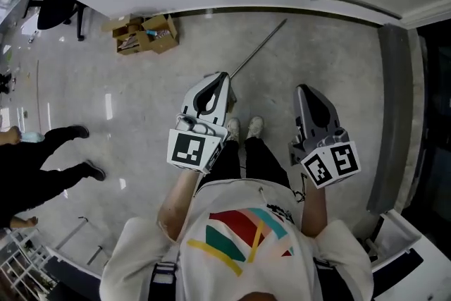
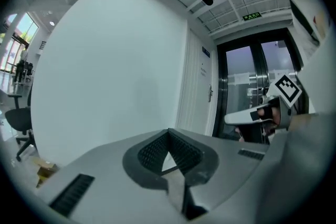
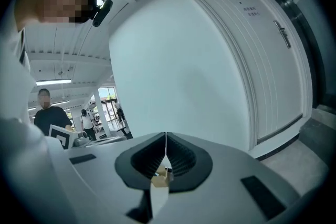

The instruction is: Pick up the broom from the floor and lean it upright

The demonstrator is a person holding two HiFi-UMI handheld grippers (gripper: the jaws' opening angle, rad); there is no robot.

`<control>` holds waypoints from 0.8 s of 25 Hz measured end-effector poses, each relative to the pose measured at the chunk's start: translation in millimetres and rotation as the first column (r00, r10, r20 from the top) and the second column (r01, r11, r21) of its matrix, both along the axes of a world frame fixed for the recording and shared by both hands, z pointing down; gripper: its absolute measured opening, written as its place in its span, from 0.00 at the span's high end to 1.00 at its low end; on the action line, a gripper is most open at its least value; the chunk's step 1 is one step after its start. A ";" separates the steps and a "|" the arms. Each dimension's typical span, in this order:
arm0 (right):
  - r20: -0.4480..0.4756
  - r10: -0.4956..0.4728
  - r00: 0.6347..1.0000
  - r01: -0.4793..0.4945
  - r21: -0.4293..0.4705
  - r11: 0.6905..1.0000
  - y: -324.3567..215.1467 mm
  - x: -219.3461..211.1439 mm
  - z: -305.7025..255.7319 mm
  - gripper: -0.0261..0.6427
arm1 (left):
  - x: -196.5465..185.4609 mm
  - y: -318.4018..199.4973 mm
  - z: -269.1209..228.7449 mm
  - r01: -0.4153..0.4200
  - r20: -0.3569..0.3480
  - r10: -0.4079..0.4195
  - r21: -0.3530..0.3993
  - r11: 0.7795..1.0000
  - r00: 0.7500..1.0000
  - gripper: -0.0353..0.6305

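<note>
Left hand-held gripper: jaws closed, ribbed pads meeting at the tips, nothing between them, as its own view confirms. It is held out level ahead of the person's chest and faces a plain white wall.

Right hand-held gripper: jaws likewise closed tip to tip and empty. It is held beside the left one at about the same height, and the two are apart.

Broom: it lies on the floor ahead of the person. Only the thin handle shows, slanting from near the base of the wall down-left towards the left hand-held gripper's tip, where its lower end passes out of sight behind that gripper. The head cannot be made out. Neither hand-held gripper holds it.

The person's light shoes stand between the two grippers in the head view, just short of the handle's hidden end.

Surroundings: open cardboard boxes sit against the wall to the left of the broom, well apart from it. A white door stands to the right of the wall. A dark office chair is at the far left. A second person in black trousers and dark shoes stands at the left edge.
</note>
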State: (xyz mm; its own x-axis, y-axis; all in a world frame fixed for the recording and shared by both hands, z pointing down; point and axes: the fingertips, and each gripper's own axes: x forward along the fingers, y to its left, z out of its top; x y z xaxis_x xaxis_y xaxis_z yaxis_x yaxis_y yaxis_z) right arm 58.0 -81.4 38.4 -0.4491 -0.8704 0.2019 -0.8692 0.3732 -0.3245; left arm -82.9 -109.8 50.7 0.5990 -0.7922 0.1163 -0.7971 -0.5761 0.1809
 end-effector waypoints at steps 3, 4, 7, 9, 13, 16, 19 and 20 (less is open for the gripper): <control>0.021 -0.018 1.000 0.019 -0.029 0.999 -28.0 15.3 29.5 0.94 | 22.0 -26.8 38.4 -0.035 0.042 0.038 -0.061 0.998 0.998 0.88; 0.026 -0.029 0.999 0.030 -0.040 0.999 -35.1 20.8 45.0 0.94 | 28.2 -33.3 54.8 -0.043 0.038 0.047 -0.081 0.996 0.998 0.88; 0.019 -0.056 0.998 0.057 -0.049 0.997 -65.4 37.4 112.2 0.94 | 46.1 -65.3 124.9 -0.075 0.017 0.078 -0.100 0.992 0.997 0.76; 0.002 -0.058 0.998 0.058 -0.051 0.997 -87.2 47.1 178.0 0.94 | 56.7 -93.0 203.4 -0.100 0.030 0.105 -0.129 0.987 0.994 0.68; -0.014 -0.051 0.999 0.050 -0.086 0.995 -119.3 62.3 350.1 0.94 | 72.7 -142.4 426.4 -0.141 0.111 0.174 -0.257 0.956 0.978 0.62; -0.022 -0.053 0.998 0.050 -0.111 0.993 -134.2 72.8 487.8 0.94 | 88.7 -167.6 601.6 -0.190 0.169 0.266 -0.368 0.910 0.949 0.62; -0.034 -0.040 0.999 0.035 -0.124 0.992 -145.8 82.2 607.9 0.94 | 102.6 -183.3 759.1 -0.222 0.247 0.366 -0.462 0.858 0.897 0.62; -0.038 -0.032 0.999 0.027 -0.123 0.992 -150.0 84.9 640.7 0.94 | 106.4 -188.7 805.1 -0.226 0.282 0.397 -0.488 0.843 0.873 0.62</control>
